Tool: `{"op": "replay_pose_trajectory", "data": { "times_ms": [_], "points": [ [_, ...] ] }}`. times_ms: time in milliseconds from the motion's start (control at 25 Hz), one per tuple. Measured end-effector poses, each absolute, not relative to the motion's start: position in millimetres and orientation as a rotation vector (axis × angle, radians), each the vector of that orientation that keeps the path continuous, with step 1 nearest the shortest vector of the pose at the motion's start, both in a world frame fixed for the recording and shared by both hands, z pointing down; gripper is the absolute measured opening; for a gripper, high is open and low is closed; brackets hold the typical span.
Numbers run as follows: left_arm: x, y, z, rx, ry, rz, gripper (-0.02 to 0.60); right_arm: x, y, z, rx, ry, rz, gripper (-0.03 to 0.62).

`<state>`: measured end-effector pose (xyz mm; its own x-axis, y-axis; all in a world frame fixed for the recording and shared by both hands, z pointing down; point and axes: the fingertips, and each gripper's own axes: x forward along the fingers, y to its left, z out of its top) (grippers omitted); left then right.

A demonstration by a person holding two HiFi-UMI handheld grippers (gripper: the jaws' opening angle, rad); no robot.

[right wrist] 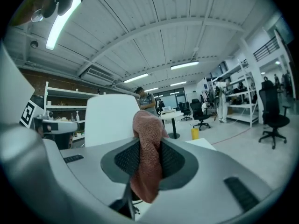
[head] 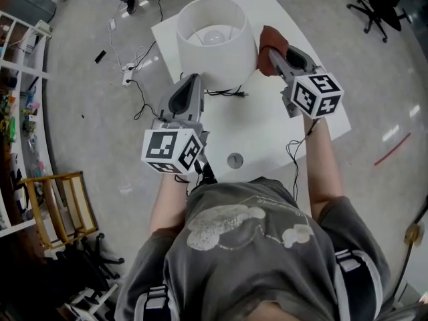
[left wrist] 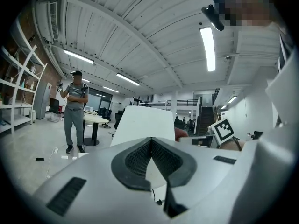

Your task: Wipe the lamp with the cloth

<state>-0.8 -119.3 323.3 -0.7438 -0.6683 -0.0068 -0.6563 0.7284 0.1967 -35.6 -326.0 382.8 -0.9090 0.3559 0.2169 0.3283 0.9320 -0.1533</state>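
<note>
Starts nearest with the left gripper (head: 192, 79), pads pinched together on nothing, parked just on the near side of the table lamp (head: 217, 62). Then has the right gripper (head: 274, 53) clamped on the rust-red cloth (head: 271, 39), bunched at the right flank of the lamp's white shade. Maybe touching, can't tell. Puts the upright shade directly left of the cloth, so probably calls for a leftward sweep around the curve. Makes the right gripper the obvious one to wipe.

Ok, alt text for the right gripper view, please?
The right gripper has its jaws shut on a reddish-brown cloth that sticks up between them. Just behind stands the white lampshade; beyond, a hall with shelves and office chairs.
</note>
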Motion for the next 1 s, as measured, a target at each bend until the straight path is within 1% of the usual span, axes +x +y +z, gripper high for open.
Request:
{"op": "replay_pose_trajectory", "data": {
  "times_ms": [240, 360, 640, 1000],
  "points": [
    [-6, -110, 306, 1.229, -2.845, -0.324, 0.008, -13, -295, 290, -0.538, -3.021, 0.085, 0.092],
    [-7, -108, 301, 1.299, -2.821, -0.338, 0.008, -11, -276, 273, -0.537, -3.038, 0.014, 0.091],
    [-9, -103, 304, 1.447, -2.729, -0.35, 0.008, -5, -255, 296, -0.391, -2.999, 0.003, 0.092],
    [-8, -87, 331, 1.589, -2.569, -0.341, 0.008, 20, -248, 372, -0.136, -2.902, 0.134, 0.092]
  ]
}}
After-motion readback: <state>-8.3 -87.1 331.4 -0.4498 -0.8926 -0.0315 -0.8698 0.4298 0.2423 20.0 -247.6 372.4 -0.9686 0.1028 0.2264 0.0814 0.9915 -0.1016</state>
